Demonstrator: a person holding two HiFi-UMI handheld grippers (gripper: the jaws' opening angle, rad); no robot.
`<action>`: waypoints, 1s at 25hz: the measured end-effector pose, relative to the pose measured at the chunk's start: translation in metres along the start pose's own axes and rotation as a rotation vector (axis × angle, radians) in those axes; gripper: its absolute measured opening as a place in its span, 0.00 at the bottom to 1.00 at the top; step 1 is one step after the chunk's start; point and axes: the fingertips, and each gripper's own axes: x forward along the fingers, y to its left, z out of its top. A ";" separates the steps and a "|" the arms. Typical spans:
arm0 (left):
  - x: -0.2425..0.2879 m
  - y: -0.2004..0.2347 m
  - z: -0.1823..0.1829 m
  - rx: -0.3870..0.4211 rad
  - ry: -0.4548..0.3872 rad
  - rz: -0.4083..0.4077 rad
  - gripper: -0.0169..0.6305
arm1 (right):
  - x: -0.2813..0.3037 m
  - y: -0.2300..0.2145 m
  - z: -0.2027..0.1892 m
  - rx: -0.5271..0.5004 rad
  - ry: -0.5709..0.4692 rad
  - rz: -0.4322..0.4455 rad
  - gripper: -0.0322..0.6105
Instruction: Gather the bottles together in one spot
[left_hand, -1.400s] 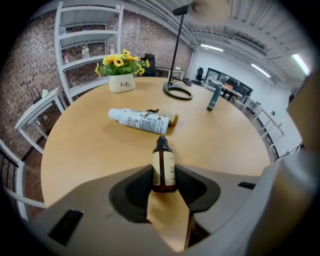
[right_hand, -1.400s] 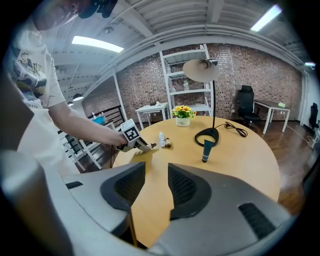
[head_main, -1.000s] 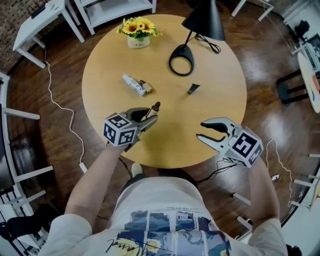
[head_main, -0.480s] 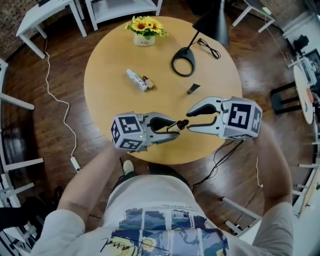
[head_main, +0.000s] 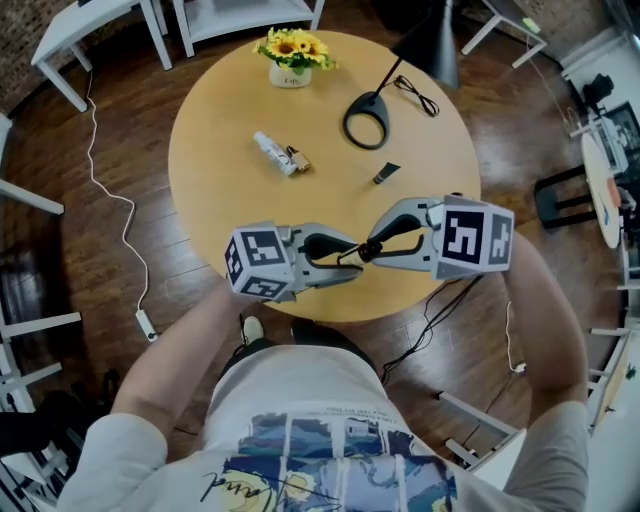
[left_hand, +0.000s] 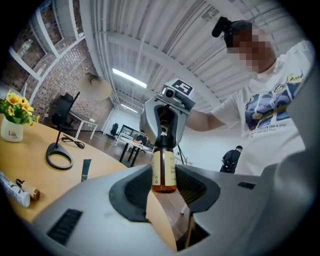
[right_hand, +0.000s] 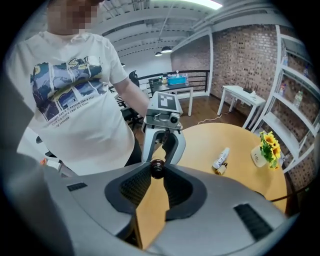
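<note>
Right fingers arrived, closing on cap | left fingers clamp bottle | level, cap rightward

Round wooden bench w/ white pot of sunflowers at far edge. Black desk lamp is to the right of it: ring base on the top, shade over the far-right rim, cord looped beside the base. Dark wood floor all round, w/ white cable snaking left of bench to a plug block and white tables at top left; in left gripper view a person in dark clothes stands far off in bkgd.
</note>
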 end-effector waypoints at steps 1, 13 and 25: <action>0.000 0.001 -0.001 -0.003 -0.001 0.009 0.26 | 0.000 0.000 0.000 -0.009 0.010 0.001 0.20; -0.044 0.039 -0.032 -0.060 0.074 0.296 0.27 | -0.017 -0.077 -0.061 -0.069 0.280 -0.137 0.19; -0.084 0.044 -0.054 -0.141 0.158 0.506 0.27 | 0.009 -0.191 -0.126 -0.006 0.401 -0.208 0.19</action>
